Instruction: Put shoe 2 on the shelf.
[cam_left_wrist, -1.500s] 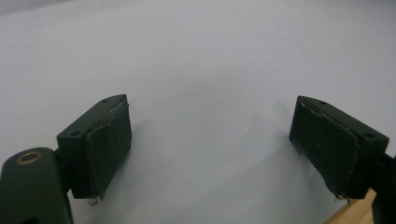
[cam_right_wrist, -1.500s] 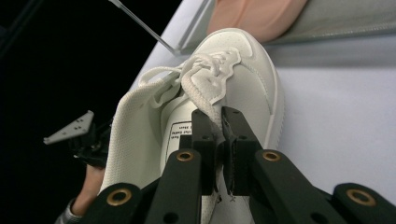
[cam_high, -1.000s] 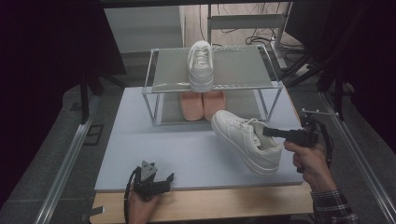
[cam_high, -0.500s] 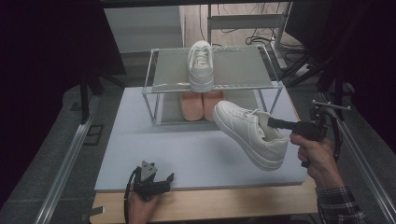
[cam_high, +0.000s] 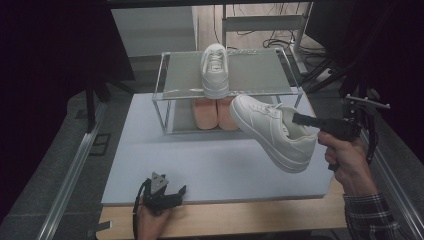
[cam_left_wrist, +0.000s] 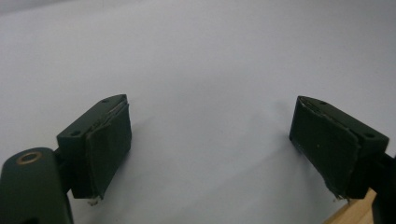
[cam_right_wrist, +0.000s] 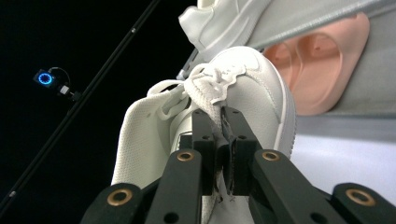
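Lifted clear of the grey mat (cam_high: 200, 155) since a second ago, the white sneaker (cam_high: 272, 131) hangs near the rack's (cam_high: 165, 95) right front corner, apparently pinched by its tongue in our right gripper (cam_high: 298, 119); we raise it level before shelving, left gripper (cam_high: 172, 192) idling open.

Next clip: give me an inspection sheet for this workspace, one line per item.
Surface: pale mat on a wooden table.
Job's things: white sneaker lifted off the mat; second white sneaker on the top tier of the rack; peach shoes below it.
Clutter: nothing seen.
Grippers: right gripper shut on the sneaker's collar; left gripper open, low over the mat.
Cables: tangle on the floor behind the rack.
Surroundings: dark, metal rail at left.
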